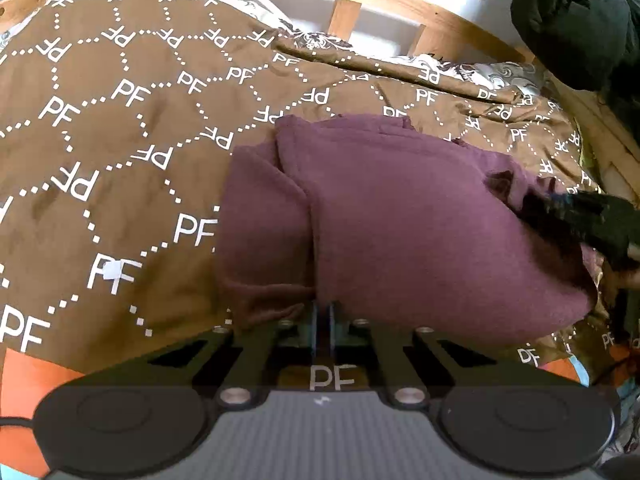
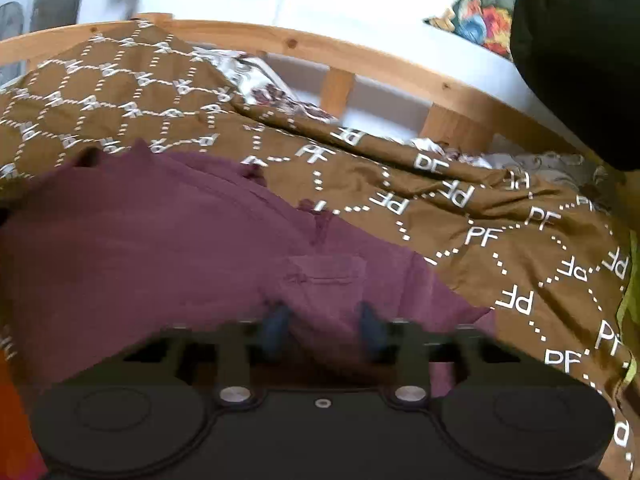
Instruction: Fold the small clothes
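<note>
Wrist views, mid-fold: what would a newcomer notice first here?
The purple garment lies partly folded in the middle of a brown bedspread printed with white PF letters. The left tongs are shut at its near edge, seemingly pinching the cloth; the right tongs stand open over a small pocket. Behind runs a wooden bed rail.

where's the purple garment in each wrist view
Left wrist: purple garment fills centre and right, its near edge at the left gripper.
Right wrist: it fills left and centre, ahead of the right gripper.
Shared landmark: brown PF-print cover.
</note>
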Demonstrator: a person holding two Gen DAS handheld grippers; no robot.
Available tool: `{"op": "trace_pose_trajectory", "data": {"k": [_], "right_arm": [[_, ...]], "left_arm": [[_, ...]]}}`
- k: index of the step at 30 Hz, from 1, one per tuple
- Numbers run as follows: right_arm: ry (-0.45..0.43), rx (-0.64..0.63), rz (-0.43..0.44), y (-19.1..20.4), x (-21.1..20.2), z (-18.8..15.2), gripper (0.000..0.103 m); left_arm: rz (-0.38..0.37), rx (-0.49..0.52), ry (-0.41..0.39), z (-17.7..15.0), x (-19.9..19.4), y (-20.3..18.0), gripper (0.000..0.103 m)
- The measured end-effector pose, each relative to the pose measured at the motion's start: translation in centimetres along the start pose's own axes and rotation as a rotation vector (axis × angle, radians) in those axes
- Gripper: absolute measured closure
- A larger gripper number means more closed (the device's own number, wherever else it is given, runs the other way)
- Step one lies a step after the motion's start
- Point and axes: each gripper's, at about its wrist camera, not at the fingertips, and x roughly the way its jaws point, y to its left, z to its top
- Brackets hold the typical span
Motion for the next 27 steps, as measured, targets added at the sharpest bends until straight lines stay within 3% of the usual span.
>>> {"op": "trace_pose_trajectory", "data": {"k": [1, 8, 11, 15, 17, 20, 22, 24, 25, 27], "right_arm": [[-0.001, 0.034, -0.003, -0.7, 0.4, 0.3, 0.097], [-0.15, 0.264, -0.099, -6.4, -1.1, 2.3, 0.098], [-0.096, 0.281, -0.131, -7.0, 0.2, 1.6, 0.098], [0.005, 0.39, -0.145, -8.2, 2.5, -0.7, 0.097], [0.015, 0.443, -0.139, -8.6, 2.9, -1.6, 0.094], [-0.009, 0.466, -0.122, -8.5, 2.4, -2.0, 0.082], [-0.019, 0.45, -0.133, -8.3, 1.5, -1.9, 0.063], [-0.033, 0.433, -0.148, -7.6, 0.2, -1.9, 0.05], [-0.047, 0.422, -0.142, -7.1, -0.5, -2.0, 0.036], [-0.065, 0.39, -0.146, -6.0, -2.2, -2.4, 0.022]], "left_arm": [[-0.001, -0.003, -0.001, 0.0, 0.0, 0.0, 0.098], [0.005, -0.008, -0.006, 0.0, 0.0, 0.1, 0.099], [0.015, -0.015, -0.004, 0.0, 0.1, 0.1, 0.099], [0.013, -0.04, 0.0, 0.0, 0.1, 0.3, 0.099], [0.011, -0.039, 0.001, 0.1, 0.1, 0.3, 0.098], [0.009, -0.038, 0.005, 0.2, 0.1, 0.2, 0.096], [0.005, -0.04, 0.002, 0.2, 0.0, 0.2, 0.094], [0.003, -0.033, -0.004, 0.3, -0.3, 0.0, 0.085], [0.002, -0.028, -0.014, 0.3, -0.5, -0.1, 0.076], [0.0, -0.015, -0.046, 0.5, -1.1, -0.4, 0.06]]}}
